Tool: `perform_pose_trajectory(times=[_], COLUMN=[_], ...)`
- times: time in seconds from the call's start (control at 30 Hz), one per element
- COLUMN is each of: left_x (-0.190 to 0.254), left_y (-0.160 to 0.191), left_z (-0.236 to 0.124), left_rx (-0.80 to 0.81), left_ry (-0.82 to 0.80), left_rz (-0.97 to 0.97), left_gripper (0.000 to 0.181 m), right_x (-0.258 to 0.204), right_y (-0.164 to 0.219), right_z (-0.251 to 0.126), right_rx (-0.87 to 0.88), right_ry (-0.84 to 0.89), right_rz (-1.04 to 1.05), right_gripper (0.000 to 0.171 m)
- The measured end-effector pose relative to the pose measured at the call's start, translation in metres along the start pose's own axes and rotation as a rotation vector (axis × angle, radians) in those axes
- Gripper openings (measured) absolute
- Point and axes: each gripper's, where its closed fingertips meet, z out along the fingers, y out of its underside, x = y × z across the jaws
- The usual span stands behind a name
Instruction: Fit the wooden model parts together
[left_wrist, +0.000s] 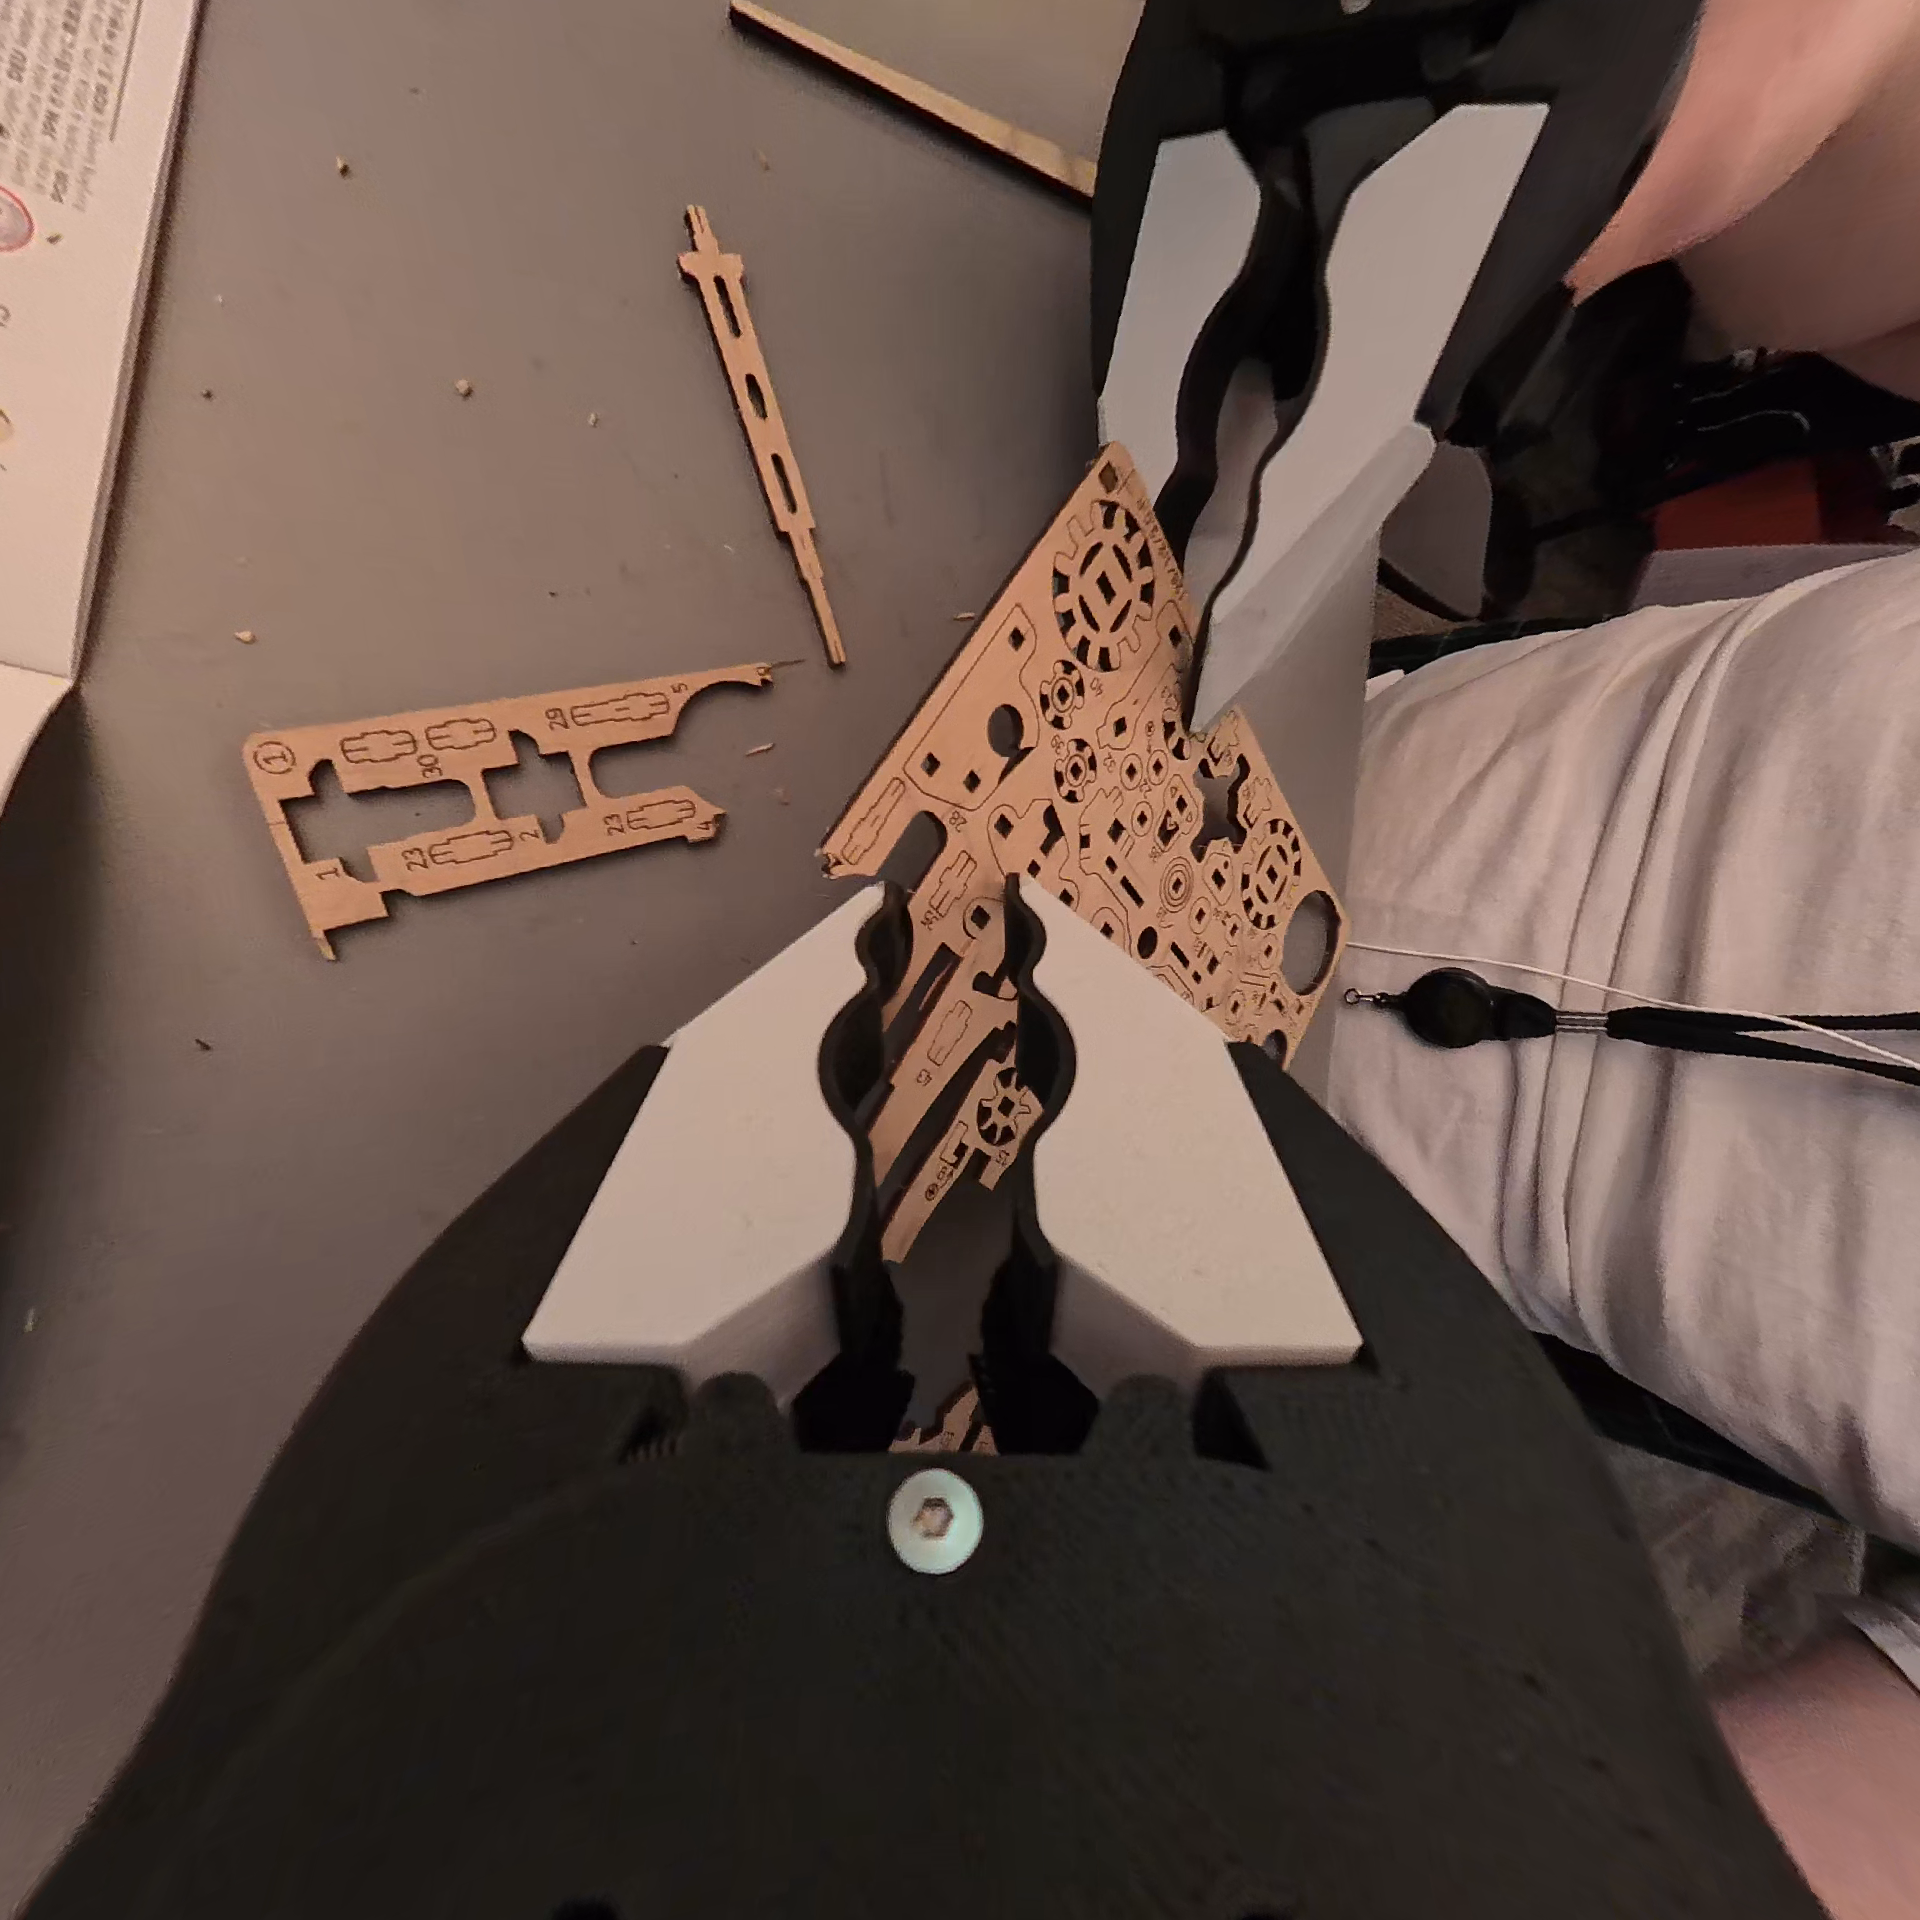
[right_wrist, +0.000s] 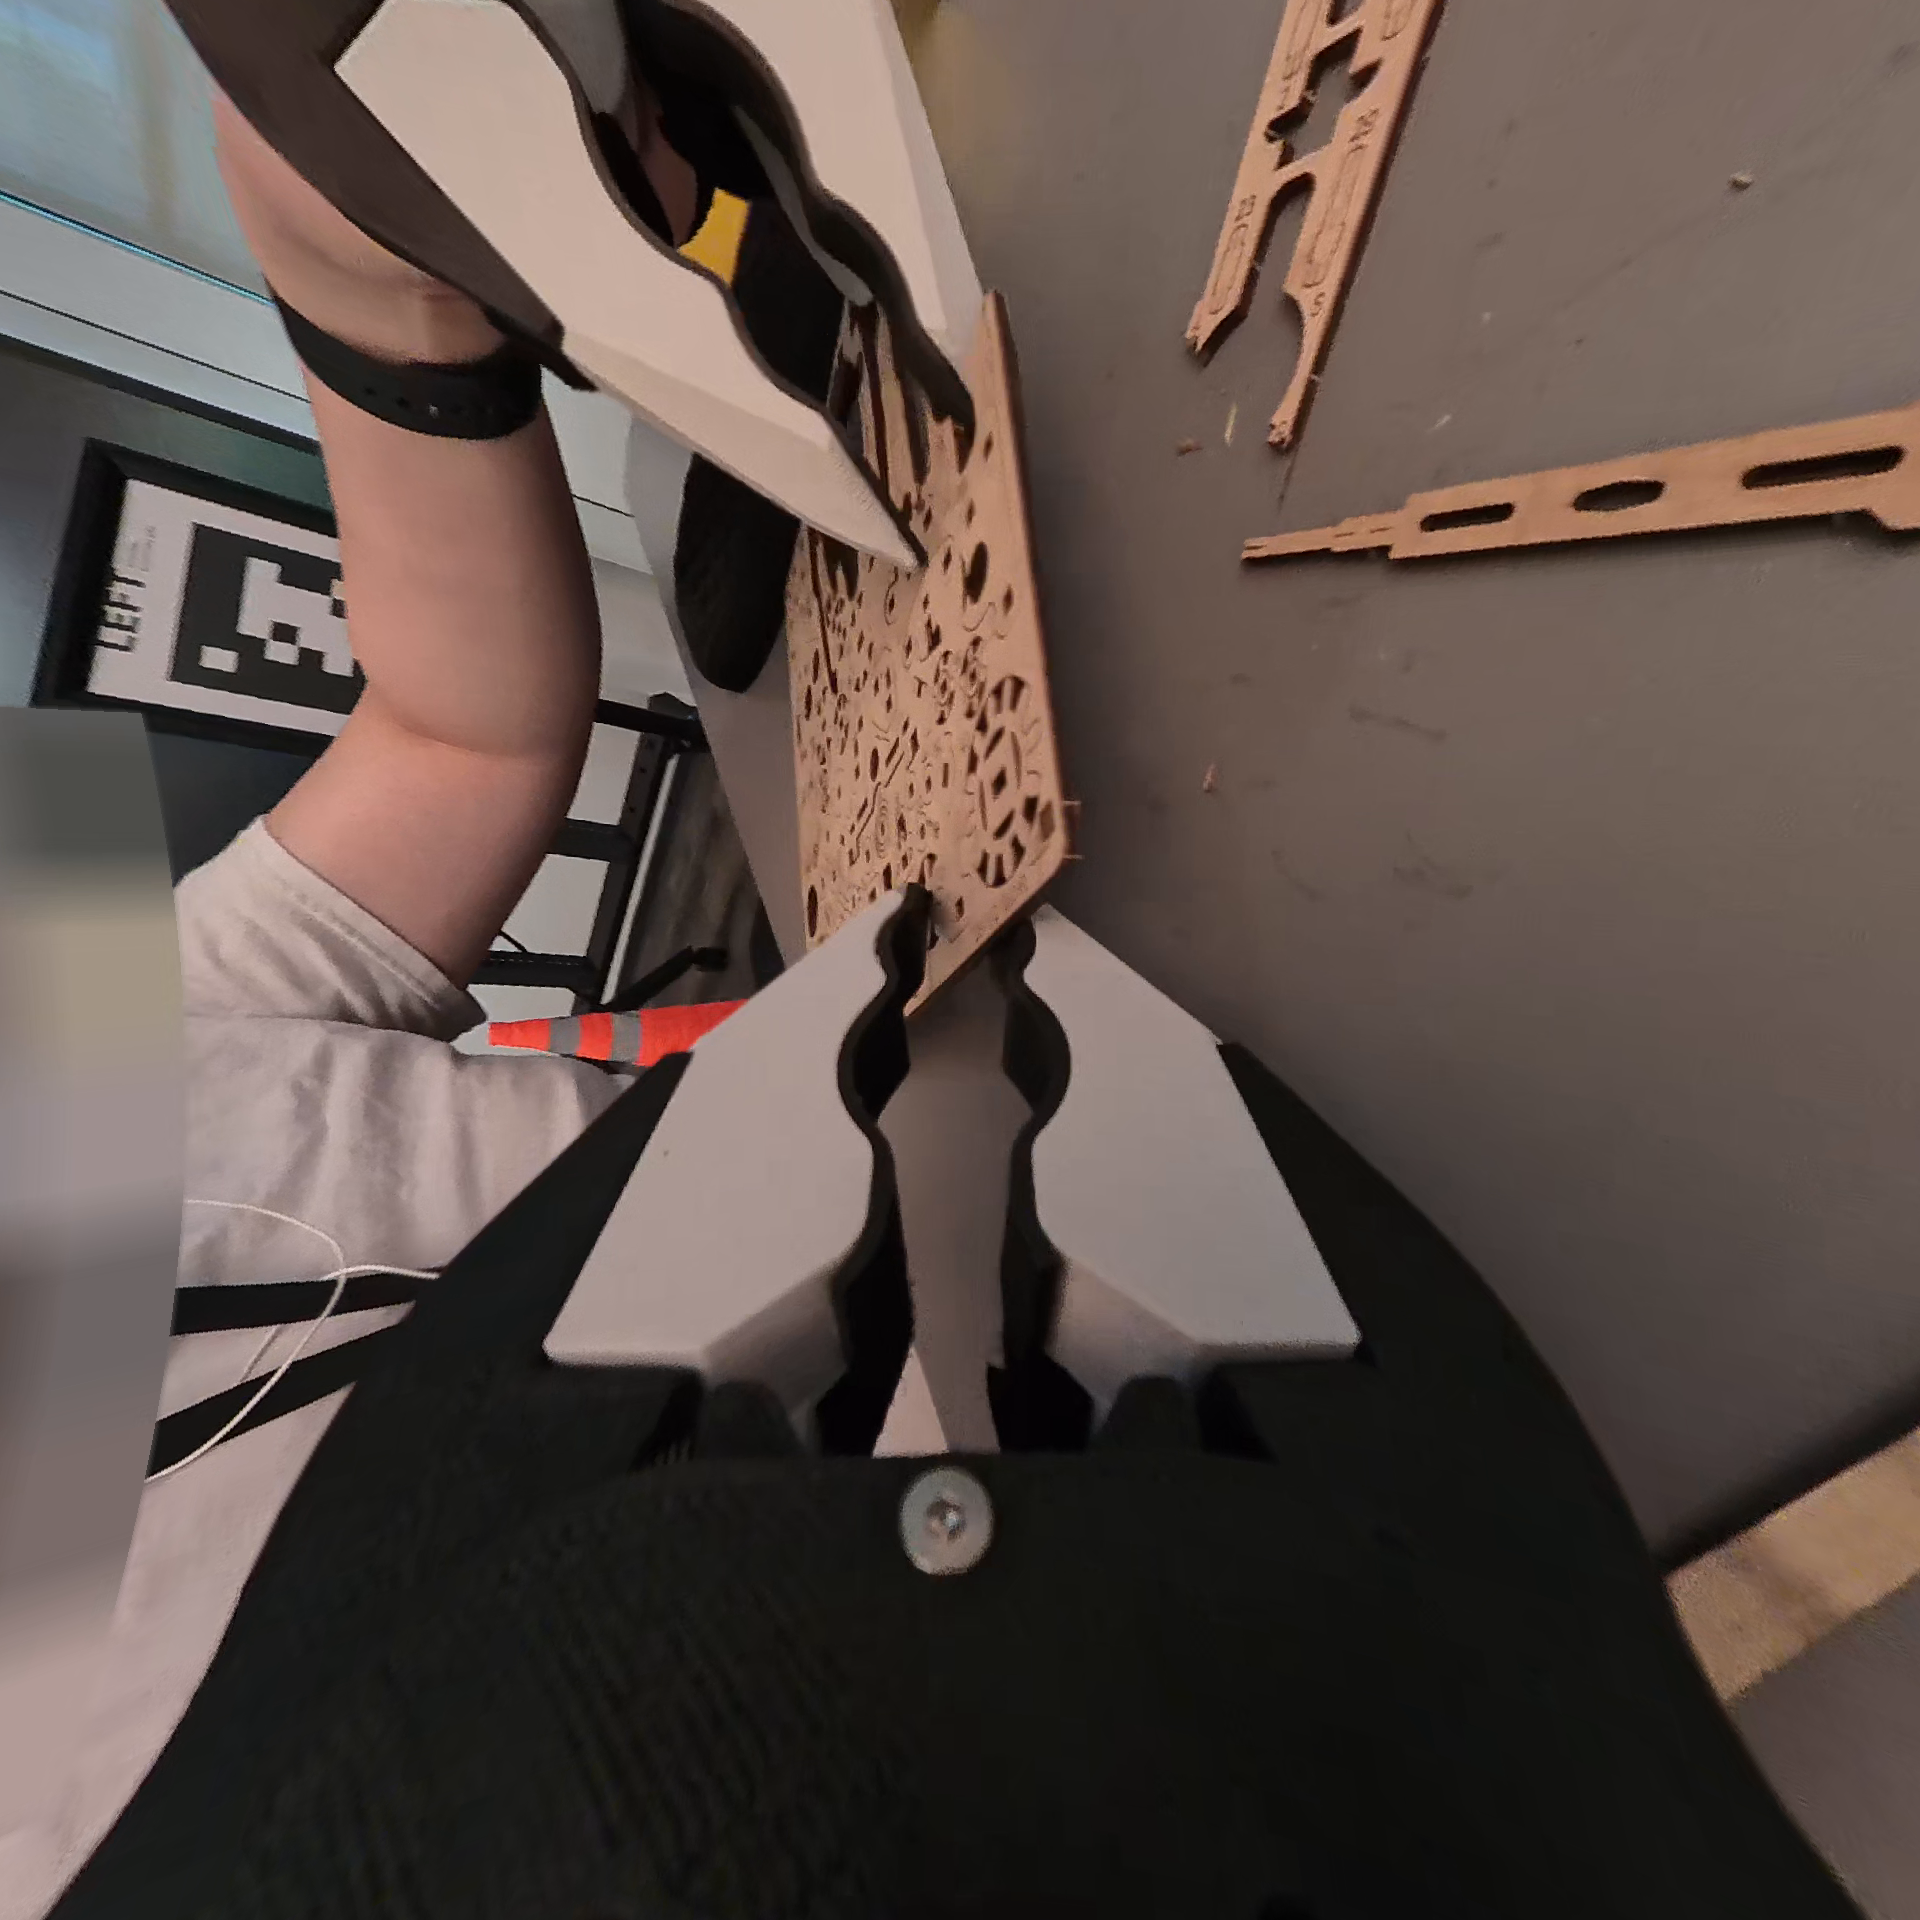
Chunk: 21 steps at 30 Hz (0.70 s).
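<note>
A thin wooden sheet of laser-cut gears and small parts is held in the air, tilted, over the near edge of the grey table. My left gripper is shut on one end of it, and the sheet runs between its pads. My right gripper is shut on the opposite edge of the sheet, near a corner. Each gripper shows in the other's view: the right at the top, the left at the upper left.
A partly emptied wooden frame piece and a slim slotted wooden strip lie flat on the table, also in the right wrist view. A printed box lies at the left and a wooden board at the back. A person's lap is beside the table. About 7 cm separates my left fingertips from my right.
</note>
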Motion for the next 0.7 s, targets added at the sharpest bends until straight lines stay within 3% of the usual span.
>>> perform_pose_trajectory(times=[0.5, 0.63, 0.7], left_x=[-0.003, -0.003, -0.005], left_y=[0.002, 0.002, -0.004], left_z=[0.005, 0.001, -0.009], left_rx=[0.023, 0.029, 0.073], left_ry=[0.017, 0.040, 0.032], left_rz=[-0.007, -0.045, -0.069], left_gripper=[0.017, 0.018, 0.030], right_x=[0.006, -0.003, -0.017], right_y=[0.003, 0.001, -0.004], right_z=[0.002, 0.000, -0.005], right_rx=[-0.001, 0.004, 0.042], right_ry=[0.038, 0.032, -0.023], right_rz=[0.019, -0.097, -0.135], right_gripper=[0.011, 0.011, 0.008])
